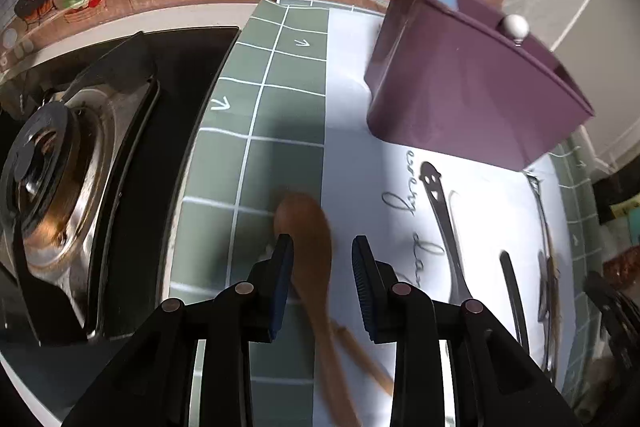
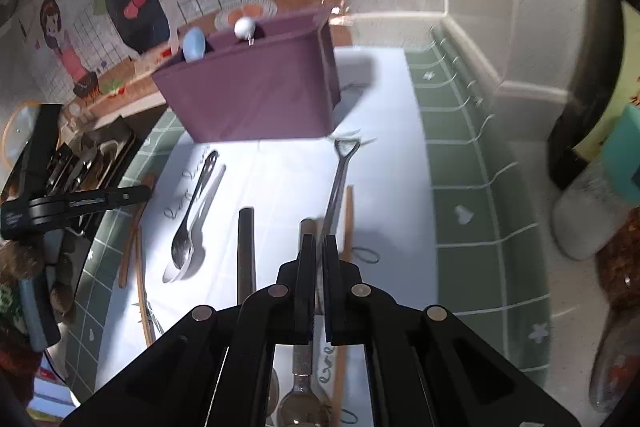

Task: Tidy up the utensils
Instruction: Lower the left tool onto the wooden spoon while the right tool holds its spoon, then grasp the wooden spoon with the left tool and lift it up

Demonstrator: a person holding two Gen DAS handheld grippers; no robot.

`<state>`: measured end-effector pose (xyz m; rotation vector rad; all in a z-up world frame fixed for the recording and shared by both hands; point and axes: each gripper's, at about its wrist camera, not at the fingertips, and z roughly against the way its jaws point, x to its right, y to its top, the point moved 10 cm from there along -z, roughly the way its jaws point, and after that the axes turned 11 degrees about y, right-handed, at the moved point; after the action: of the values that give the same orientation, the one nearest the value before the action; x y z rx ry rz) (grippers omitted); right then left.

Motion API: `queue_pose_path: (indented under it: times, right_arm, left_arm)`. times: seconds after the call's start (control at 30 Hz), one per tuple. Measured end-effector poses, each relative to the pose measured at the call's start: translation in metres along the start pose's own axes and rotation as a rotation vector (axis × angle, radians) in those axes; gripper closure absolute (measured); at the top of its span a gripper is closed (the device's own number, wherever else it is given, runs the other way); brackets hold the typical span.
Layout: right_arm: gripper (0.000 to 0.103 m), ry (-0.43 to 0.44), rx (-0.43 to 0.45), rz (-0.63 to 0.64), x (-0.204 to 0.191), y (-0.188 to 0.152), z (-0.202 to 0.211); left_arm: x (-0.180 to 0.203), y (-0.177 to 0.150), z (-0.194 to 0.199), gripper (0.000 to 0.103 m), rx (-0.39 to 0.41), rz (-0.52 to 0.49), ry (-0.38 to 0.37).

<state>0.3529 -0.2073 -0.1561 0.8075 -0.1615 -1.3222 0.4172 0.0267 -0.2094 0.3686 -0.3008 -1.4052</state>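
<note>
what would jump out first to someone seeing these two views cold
The purple utensil holder stands at the far end of the white cloth, a pale blue utensil poking out. Close up, the right gripper is shut on a thin metal utensil, while a wooden spoon sits between the left gripper fingers.

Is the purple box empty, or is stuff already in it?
Not empty. The purple box already holds a blue utensil and a white-knobbed one, both poking above its rim. What lies deeper inside cannot be seen.
</note>
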Motion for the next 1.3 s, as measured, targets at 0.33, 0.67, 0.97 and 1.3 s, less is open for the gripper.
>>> queue_pose_path:
  times: [0.33, 0.67, 0.97, 1.3]
  right_arm:
    - [0.088, 0.039, -0.051, 0.038, -0.002, -0.012, 0.002]
    - [0.081, -0.051, -0.148, 0.138, -0.017, -0.028, -0.031]
    - [0.092, -0.042, -0.114, 0.102, -0.007, -0.027, -0.023]
    - [0.092, -0.031, -0.055, 0.038, -0.003, -0.019, -0.008]
  left_arm:
    - [0.011, 0.006, -0.006, 0.072, 0.031, -0.051, 0.066]
    - [-0.001, -0.014, 0.008, 0.077, 0.024, -0.011, -0.067]
    - [-0.015, -0.013, 0.018, 0.062, 0.084, -0.049, -0.046]
    - [-0.007, -0.006, -0.002, 0.061, 0.050, -0.090, 0.033]
